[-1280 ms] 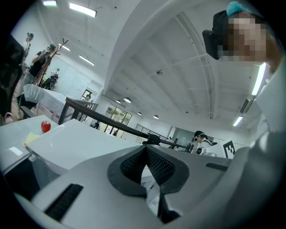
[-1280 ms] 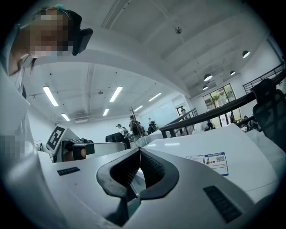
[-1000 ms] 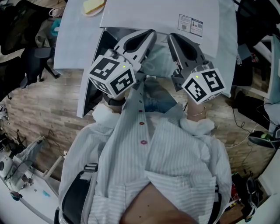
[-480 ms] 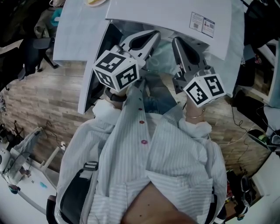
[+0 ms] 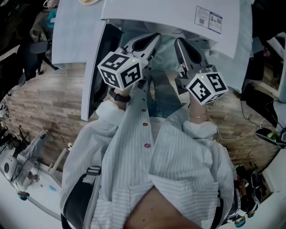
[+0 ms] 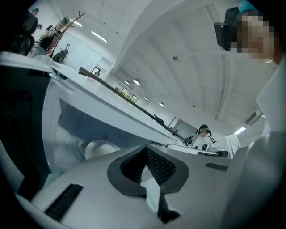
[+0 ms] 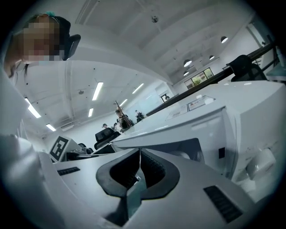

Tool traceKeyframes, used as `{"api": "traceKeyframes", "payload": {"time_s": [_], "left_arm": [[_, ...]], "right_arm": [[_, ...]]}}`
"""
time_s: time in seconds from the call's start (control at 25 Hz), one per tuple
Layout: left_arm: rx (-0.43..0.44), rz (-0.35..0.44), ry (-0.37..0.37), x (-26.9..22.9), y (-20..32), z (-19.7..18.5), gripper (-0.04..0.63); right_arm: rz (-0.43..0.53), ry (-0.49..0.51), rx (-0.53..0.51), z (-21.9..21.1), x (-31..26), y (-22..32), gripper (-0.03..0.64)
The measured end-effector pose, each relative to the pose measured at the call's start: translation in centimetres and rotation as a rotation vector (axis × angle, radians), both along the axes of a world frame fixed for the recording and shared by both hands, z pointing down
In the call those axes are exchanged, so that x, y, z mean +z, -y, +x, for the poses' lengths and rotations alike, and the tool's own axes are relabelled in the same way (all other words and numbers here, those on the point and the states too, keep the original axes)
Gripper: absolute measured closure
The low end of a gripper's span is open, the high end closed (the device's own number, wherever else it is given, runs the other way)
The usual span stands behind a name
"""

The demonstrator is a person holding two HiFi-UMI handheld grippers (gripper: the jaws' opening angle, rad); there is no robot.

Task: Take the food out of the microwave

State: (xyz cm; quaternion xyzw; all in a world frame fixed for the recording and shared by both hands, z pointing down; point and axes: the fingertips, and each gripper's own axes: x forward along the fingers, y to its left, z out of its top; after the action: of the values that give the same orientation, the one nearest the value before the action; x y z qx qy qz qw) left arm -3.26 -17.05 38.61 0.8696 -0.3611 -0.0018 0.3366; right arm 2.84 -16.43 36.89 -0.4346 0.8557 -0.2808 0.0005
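We hold both grippers side by side in front of the open microwave point(image 5: 170, 13), whose door point(image 5: 89, 85) stands swung out on the left. The left gripper point(image 5: 153, 38) has its fingers point(image 6: 163, 166) pressed together with nothing between them. The right gripper point(image 5: 179, 42) likewise has its fingers point(image 7: 154, 172) closed on nothing.

From the head view we cannot see into the cavity, because the microwave's top and the two grippers cover it. The left gripper view gives us the only fair look inside. There a pale round dish point(image 6: 99, 150) sits low in the cavity, apart from the fingertips, and we cannot make out what food it holds.

On the counter point(image 5: 73, 36) beside the microwave, a plate point(image 5: 89, 2) is cut off by the upper edge, so only a sliver of it shows.
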Motion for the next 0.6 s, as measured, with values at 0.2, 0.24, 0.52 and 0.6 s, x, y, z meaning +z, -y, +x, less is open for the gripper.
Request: {"api": "traceKeyframes", "payload": {"time_s": [0.2, 0.24, 0.52, 0.6], "left_arm": [[0.001, -0.038, 0.003, 2.2, 0.0, -0.2, 0.588], [0.003, -0.046, 0.006, 2.6, 0.0, -0.1, 0.588], [0.014, -0.114, -0.013, 5.7, 0.2, 0.6, 0.588], [0.012, -0.142, -0.030, 6.6, 0.2, 1.0, 0.588]], "right_arm": [[-0.049, -0.001, 0.037, 0.0, 3.1, 0.6, 0.584], [-0.062, 0.003, 0.045, 0.1, 3.7, 0.8, 0.584], [-0.150, 0.003, 0.086, 0.4, 7.8, 1.6, 0.583], [-0.178, -0.001, 0.092, 0.4, 9.0, 1.6, 0.583]]}}
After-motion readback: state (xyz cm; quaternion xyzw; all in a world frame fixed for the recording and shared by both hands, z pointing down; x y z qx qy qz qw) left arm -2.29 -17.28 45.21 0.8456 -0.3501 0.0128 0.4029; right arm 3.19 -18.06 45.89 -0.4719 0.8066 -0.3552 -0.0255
